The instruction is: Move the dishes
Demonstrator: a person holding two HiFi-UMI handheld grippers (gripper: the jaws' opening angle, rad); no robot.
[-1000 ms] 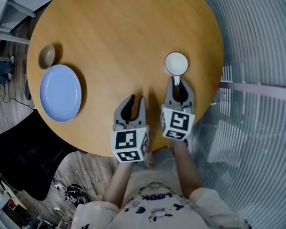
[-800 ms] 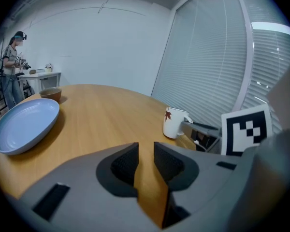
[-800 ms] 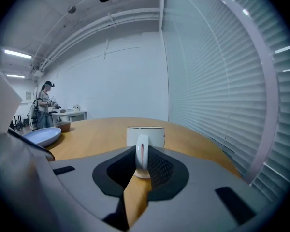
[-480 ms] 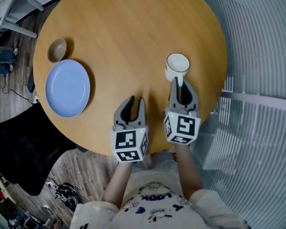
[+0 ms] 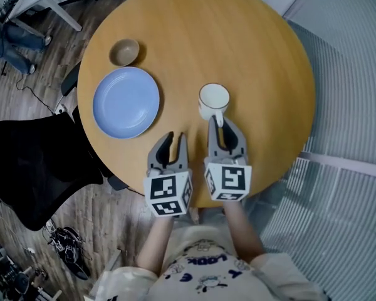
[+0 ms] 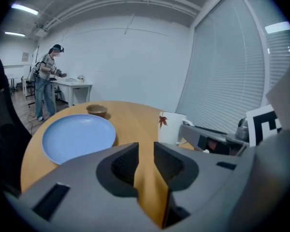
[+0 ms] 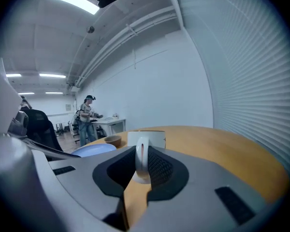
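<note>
On the round wooden table [image 5: 257,55] a white mug [image 5: 213,99] stands right of centre, and my right gripper [image 5: 220,125] is shut on its handle [image 7: 142,161]. The mug's body [image 7: 146,138] shows just past the jaws. A blue plate [image 5: 126,101] lies to the mug's left, and beyond it sits a small brown bowl [image 5: 124,51]. My left gripper [image 5: 174,138] hovers at the near table edge between plate and mug. Its jaws stand open by a narrow gap with nothing in it, and the plate [image 6: 77,135] lies ahead on its left.
A black chair [image 5: 31,168] stands at the table's left, over a wooden floor with shoes [image 5: 66,243]. Slatted blinds [image 5: 344,168] run along the right. A person [image 6: 47,81] stands at a white desk far behind the table.
The right gripper has carried the mug leftward across the table, closer to the blue plate. The left gripper has shifted left as well, still holding nothing.
</note>
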